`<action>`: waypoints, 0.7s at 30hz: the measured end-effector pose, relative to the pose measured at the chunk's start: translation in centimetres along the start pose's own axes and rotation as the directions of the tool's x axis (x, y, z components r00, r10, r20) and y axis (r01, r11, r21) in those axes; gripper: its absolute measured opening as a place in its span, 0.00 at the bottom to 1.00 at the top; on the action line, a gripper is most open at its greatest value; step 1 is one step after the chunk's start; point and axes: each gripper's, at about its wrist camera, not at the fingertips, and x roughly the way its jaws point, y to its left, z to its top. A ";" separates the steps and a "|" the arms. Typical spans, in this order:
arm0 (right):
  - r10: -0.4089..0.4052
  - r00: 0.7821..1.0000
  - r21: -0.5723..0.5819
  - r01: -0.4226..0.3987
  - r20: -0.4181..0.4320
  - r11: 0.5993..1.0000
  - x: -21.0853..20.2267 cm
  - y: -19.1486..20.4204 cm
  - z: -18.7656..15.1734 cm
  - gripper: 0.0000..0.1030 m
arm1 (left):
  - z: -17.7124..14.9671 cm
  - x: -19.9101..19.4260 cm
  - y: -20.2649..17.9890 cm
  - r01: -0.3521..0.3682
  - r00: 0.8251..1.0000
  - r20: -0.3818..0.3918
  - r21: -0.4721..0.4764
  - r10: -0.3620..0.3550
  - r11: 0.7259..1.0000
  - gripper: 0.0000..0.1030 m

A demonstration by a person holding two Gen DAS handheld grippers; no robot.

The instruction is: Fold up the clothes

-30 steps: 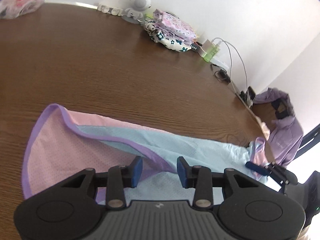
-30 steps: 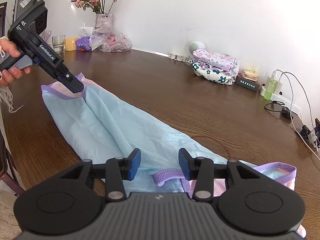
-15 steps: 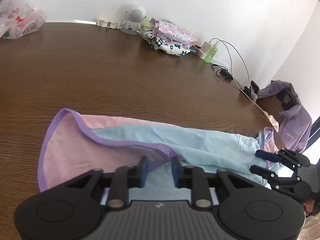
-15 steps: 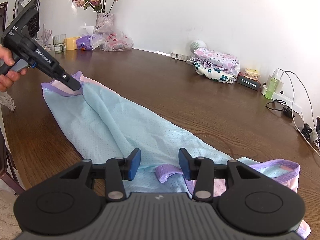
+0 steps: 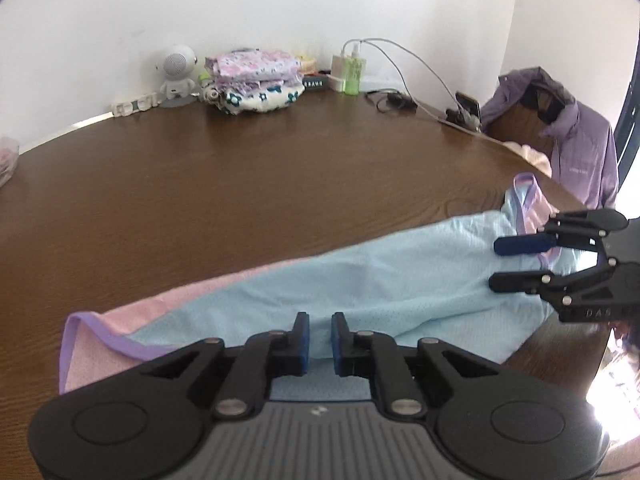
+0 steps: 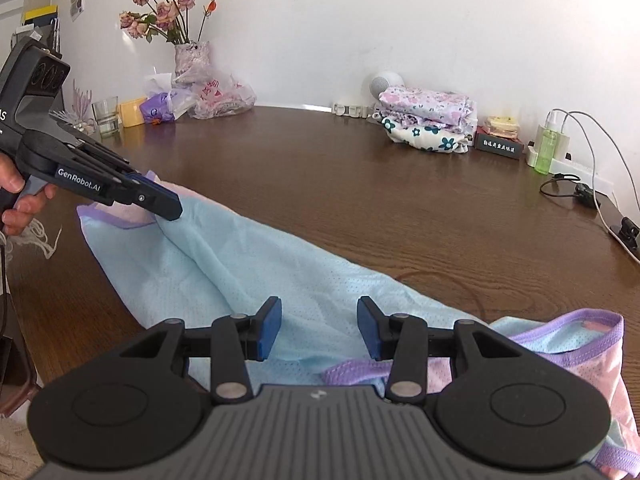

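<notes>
My left tongs (image 5: 319,338) have just been closing and now pinch a fold of the light blue garment (image 5: 360,280) at its end nearest that hand, where a second ago the cloth merely lay between parted pads. So that end looks caught and ready to lift. My right tongs (image 6: 318,328) stand apart over the other end, near the purple trim (image 6: 560,322), holding nothing. The garment lies stretched along the near side of the brown table (image 6: 340,184), one end close to the edge. Beyond it the wood is bare, well apart from the folded pile (image 6: 428,118) and the cables (image 6: 580,190).
</notes>
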 end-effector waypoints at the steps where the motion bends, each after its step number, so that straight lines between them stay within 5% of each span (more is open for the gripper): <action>1: 0.001 1.000 0.003 -0.001 -0.008 1.000 0.1 -0.1 -0.3 0.41 | -0.5 0.0 0.0 0.002 1.000 -0.001 0.002 -0.002 1.000 0.10; 8: -0.016 0.999 0.020 0.015 0.050 1.000 -0.8 0.0 -0.6 0.42 | -0.3 -1.6 -1.7 -0.035 0.996 0.088 0.087 0.027 0.996 0.21; 14: -0.058 0.996 0.039 0.055 0.072 0.998 -2.2 0.1 -1.2 0.37 | -0.9 0.1 -3.0 -0.043 0.998 0.041 0.141 0.038 0.989 0.21; 17: -0.049 0.998 0.069 0.046 0.045 0.997 -1.9 -0.6 -2.1 0.30 | -0.8 0.0 -2.9 -0.046 0.998 0.045 0.115 0.041 0.992 0.21; 21: -0.001 0.991 0.165 -0.021 0.136 0.986 -4.8 -3.7 -1.6 0.32 | 0.5 -0.8 -3.6 -0.016 0.997 0.080 0.120 0.006 0.993 0.22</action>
